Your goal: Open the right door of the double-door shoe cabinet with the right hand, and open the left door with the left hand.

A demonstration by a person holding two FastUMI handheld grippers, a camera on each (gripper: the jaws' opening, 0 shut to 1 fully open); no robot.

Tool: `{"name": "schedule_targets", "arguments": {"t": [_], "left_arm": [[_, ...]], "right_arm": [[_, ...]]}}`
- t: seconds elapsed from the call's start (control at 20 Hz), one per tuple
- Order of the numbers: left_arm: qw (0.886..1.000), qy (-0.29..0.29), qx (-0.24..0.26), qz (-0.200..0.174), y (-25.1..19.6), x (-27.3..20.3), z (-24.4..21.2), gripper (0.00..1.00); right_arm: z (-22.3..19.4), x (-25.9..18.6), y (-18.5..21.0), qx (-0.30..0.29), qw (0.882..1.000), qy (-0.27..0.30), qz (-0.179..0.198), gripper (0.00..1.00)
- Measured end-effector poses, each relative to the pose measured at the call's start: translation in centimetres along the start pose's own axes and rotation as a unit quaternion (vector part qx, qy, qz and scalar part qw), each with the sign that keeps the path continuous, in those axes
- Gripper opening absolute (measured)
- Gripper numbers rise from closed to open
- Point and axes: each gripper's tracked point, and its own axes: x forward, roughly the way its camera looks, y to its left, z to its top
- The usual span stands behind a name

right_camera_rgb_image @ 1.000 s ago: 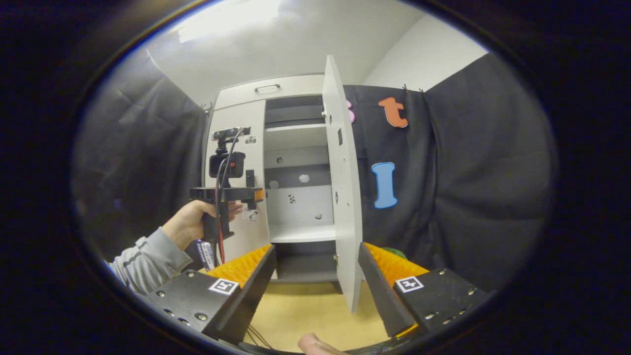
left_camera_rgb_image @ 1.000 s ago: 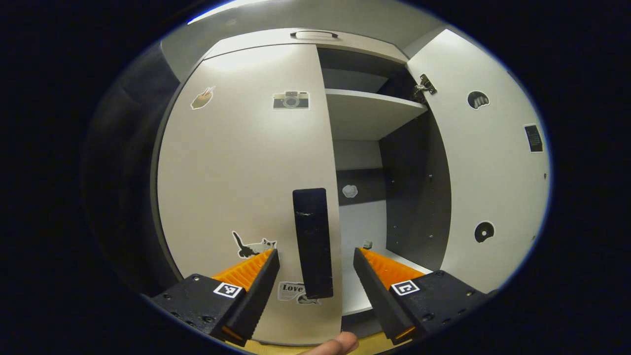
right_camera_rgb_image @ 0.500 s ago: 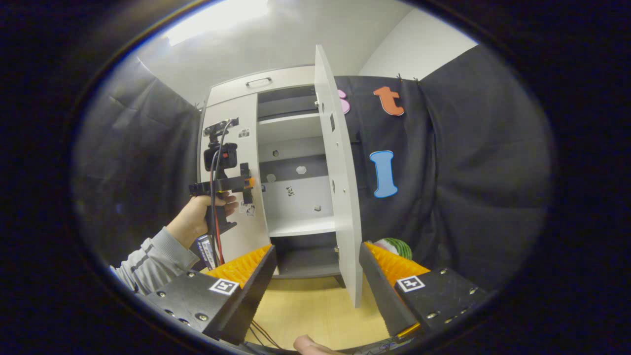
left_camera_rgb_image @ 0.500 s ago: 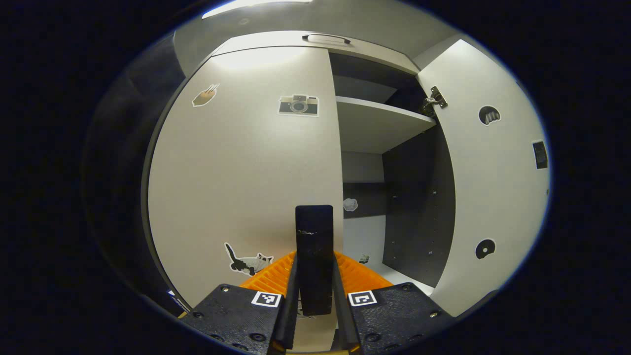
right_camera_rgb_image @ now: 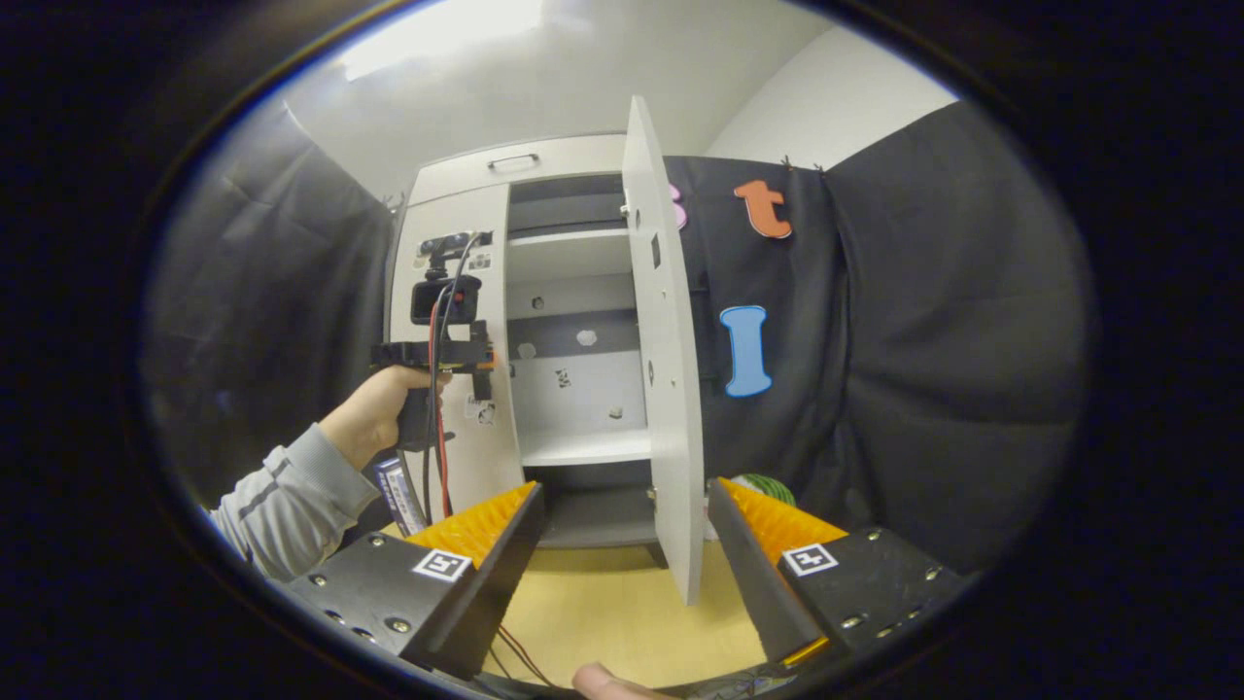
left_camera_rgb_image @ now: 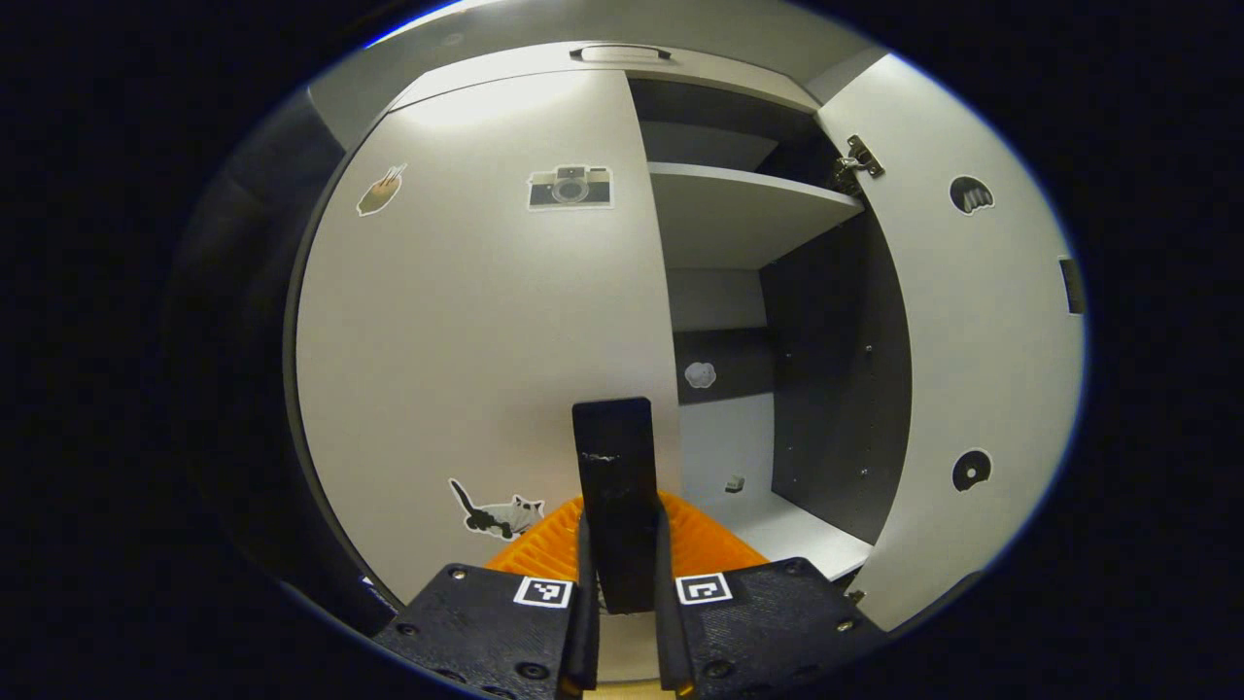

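Note:
The shoe cabinet's white left door, with several stickers, looks closed. My left gripper is shut on its black upright handle. The right door stands wide open, showing grey shelves inside. In the right gripper view that right door is seen edge-on, just beyond my right gripper. The right gripper is open and holds nothing. Farther left, a hand in a grey sleeve holds the left gripper against the left door.
A drawer front with a bar handle tops the cabinet. The cabinet stands on a light wooden surface. A green round object lies behind the open right door. A blue-and-white pack leans by the cabinet's left side.
My left gripper has moved in and shut on the left door's black handle. The right gripper has stayed open, shifting only slightly in front of the open right door.

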Motion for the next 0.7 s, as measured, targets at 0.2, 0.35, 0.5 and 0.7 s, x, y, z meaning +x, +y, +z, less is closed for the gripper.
{"name": "schedule_targets", "arguments": {"t": [0.2,0.35,0.5,0.7], "left_arm": [[1.0,0.004,-0.017,-0.003,0.2,-2.3,-0.1,0.24],[1.0,0.008,-0.021,-0.013,0.6,-4.2,0.0,0.24],[0.999,0.014,-0.023,-0.019,1.0,-5.9,-0.2,0.24],[0.999,0.017,-0.022,-0.02,1.7,-8.3,-0.1,0.24]], "right_arm": [[0.9,-1.0,-0.9,0.004,1.0,-0.009,-0.016,1.0],[1.6,-2.0,-0.8,0.002,1.0,-0.015,-0.023,1.0],[2.4,-3.1,-1.0,-0.002,0.999,-0.024,-0.032,1.0],[3.1,-4.6,-1.5,-0.012,0.998,-0.035,-0.041,1.0]]}}
